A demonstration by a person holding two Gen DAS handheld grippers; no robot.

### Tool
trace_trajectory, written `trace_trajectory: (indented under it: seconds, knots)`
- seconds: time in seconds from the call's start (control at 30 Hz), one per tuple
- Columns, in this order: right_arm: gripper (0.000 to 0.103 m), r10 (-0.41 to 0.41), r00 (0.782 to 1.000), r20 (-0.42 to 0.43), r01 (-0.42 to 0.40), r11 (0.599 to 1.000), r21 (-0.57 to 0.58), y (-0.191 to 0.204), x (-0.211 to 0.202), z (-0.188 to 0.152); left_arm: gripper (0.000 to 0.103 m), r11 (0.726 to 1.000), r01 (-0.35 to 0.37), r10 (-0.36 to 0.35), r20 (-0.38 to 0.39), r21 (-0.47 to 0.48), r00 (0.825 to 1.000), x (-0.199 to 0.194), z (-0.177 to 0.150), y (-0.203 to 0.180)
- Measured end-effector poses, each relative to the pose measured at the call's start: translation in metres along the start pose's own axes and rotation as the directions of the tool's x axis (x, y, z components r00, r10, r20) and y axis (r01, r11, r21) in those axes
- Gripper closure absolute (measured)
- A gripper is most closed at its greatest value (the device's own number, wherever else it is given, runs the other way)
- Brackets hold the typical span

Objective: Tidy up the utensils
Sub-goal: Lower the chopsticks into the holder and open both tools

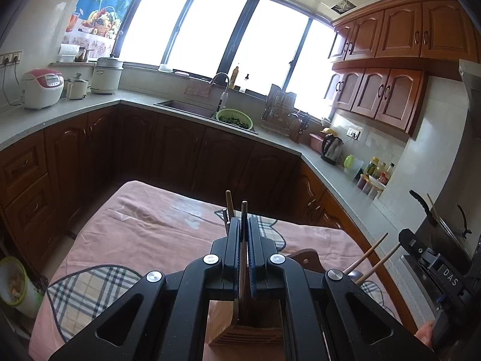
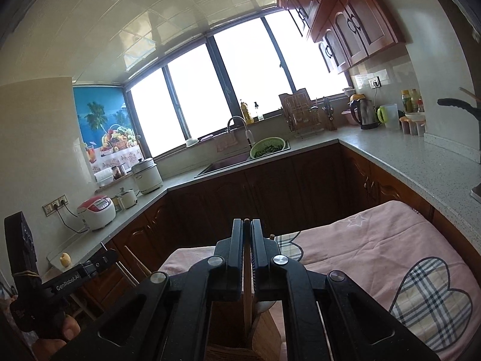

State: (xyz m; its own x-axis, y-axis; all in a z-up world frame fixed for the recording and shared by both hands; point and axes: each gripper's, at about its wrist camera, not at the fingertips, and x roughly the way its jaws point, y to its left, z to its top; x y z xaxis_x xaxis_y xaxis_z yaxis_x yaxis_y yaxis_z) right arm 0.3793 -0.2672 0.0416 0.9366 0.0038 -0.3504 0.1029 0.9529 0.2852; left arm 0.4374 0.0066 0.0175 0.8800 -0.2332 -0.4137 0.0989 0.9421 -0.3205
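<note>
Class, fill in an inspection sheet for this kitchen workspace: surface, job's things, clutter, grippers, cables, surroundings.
Surface: table under a pink cloth with plaid patches.
Job's things: wooden holder below both grippers; other utensil handles stand beside it.
Clutter: nothing seen on the cloth.
Grippers: left gripper jaws shut on a slim utensil; right gripper jaws shut on a wooden stick.
Cables: cord from the rice cooker to a wall socket.
Surroundings: sink, green colander, kettle, windows.

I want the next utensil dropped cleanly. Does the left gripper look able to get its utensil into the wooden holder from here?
Probably yes. The left gripper, jaws shut on a thin utensil, hangs right above the wooden holder, whose slot looks open below it.
</note>
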Motion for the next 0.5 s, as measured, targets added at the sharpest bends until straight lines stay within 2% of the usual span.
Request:
trace_trajectory:
  seconds: [0.17, 0.5]
  knots:
    - [0.099, -0.007, 0.999, -0.041, 0.007, 1.0, 0.012, -0.007, 0.007, -0.011, 0.1, 1.0, -0.014, 0.014, -0.023, 0.0, 1.0, 0.005, 0.004, 0.004]
    - [0.098, -0.015, 0.999, -0.048, 0.016, 1.0, 0.01, -0.006, 0.006, -0.012, 0.099, 1.0, -0.013, 0.012, -0.049, -0.018, 0.999, 0.008, 0.012, 0.01]
